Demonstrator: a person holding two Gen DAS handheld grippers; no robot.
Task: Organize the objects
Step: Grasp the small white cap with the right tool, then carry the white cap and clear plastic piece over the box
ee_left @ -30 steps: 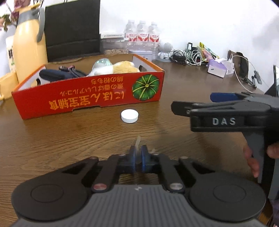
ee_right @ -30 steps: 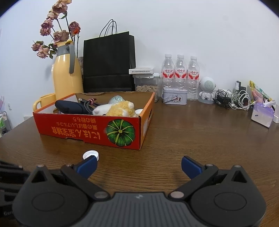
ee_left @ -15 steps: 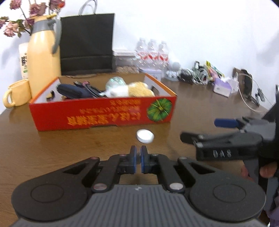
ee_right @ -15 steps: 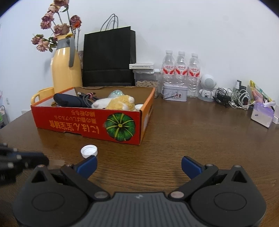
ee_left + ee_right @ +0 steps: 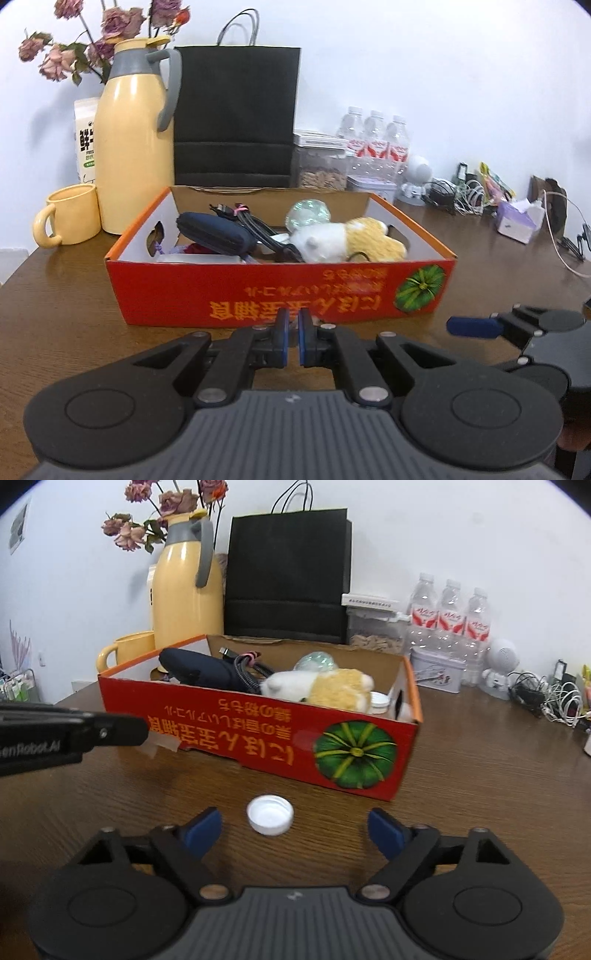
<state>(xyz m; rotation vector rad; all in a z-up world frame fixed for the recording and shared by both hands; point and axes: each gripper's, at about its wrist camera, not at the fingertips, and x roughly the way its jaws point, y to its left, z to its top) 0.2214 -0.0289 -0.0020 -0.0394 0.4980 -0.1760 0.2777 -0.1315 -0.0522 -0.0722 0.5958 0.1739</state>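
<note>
At the bottom centre of the frame the left gripper (image 5: pixel 291 341) has its blue pads nearly together, just in front of the red box (image 5: pixel 280 291), which holds a dark pouch (image 5: pixel 216 234), cables (image 5: pixel 258 230) and a plush toy (image 5: pixel 347 240). The right gripper (image 5: pixel 476 326) enters at lower right.

The left gripper (image 5: pixel 291 342) was held level, its blue-padded fingers (image 5: pixel 282 341) drawn nearly together with only a thin slit kept between them. The right gripper (image 5: pixel 294 830) was held low with its jaws spread wide (blue pads angled outward). From the left camera, the right gripper (image 5: pixel 517 328) was seen alongside.
</note>
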